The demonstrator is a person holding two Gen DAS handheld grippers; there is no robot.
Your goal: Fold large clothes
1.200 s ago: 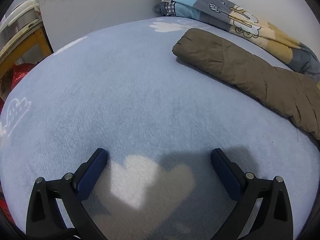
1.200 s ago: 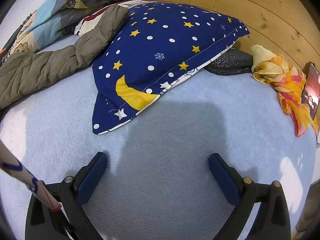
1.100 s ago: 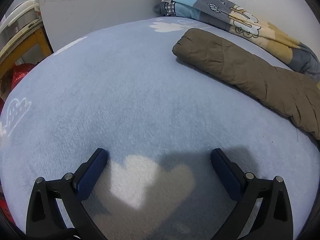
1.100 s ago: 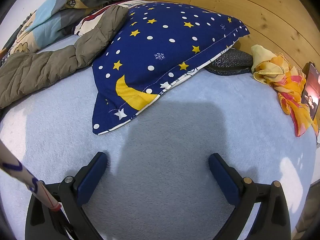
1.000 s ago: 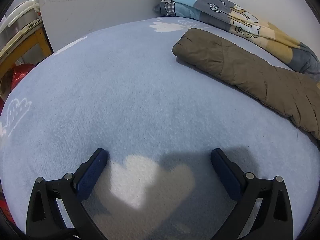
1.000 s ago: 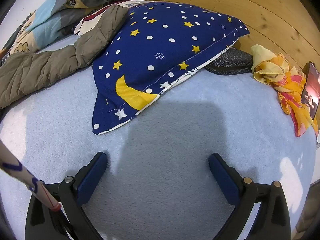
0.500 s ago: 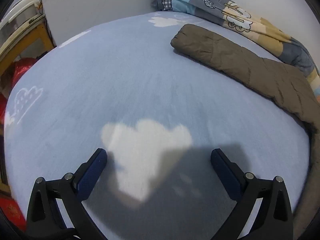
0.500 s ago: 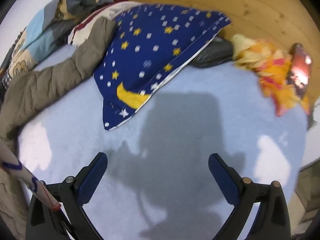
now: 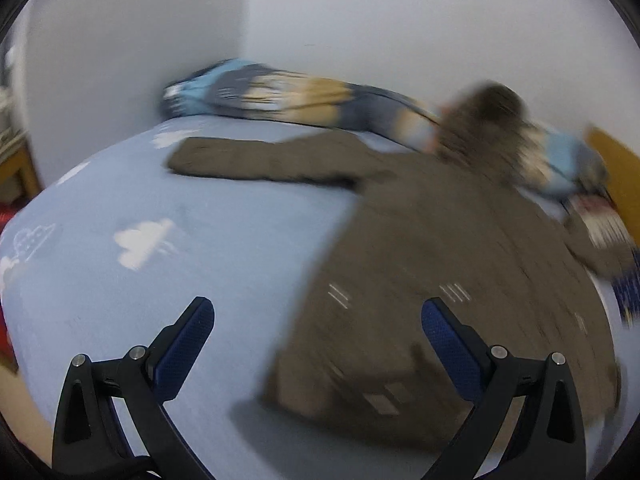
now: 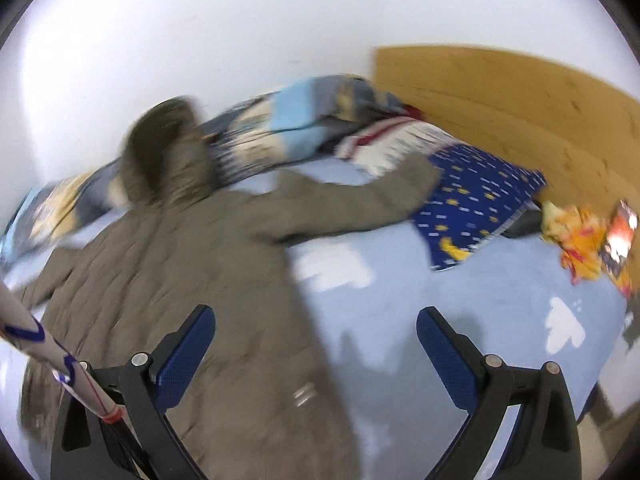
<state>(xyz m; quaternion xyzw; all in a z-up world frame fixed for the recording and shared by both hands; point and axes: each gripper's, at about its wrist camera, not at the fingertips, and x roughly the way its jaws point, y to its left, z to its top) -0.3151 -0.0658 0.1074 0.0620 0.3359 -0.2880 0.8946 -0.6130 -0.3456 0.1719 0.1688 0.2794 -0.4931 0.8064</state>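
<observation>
A large brown padded coat [image 9: 440, 248] lies spread flat on the light blue bed [image 9: 200, 216], sleeves out to both sides and its furry hood [image 9: 488, 116] at the far end. It also shows in the right wrist view [image 10: 180, 264]. My left gripper [image 9: 318, 324] is open and empty above the coat's left lower edge. My right gripper [image 10: 316, 332] is open and empty above the coat's right edge. Both views are motion-blurred.
A folded patterned blanket [image 9: 288, 96] lies along the far wall. A blue star pillow [image 10: 476, 208] sits under the coat's right sleeve by the wooden headboard [image 10: 520, 100]. An orange cloth [image 10: 576, 236] and a phone [image 10: 620, 236] lie at the right.
Both grippers have risen and pulled back from the bed surface. The views now take in the whole spread coat instead of only its sleeves. Both jaws stay open.
</observation>
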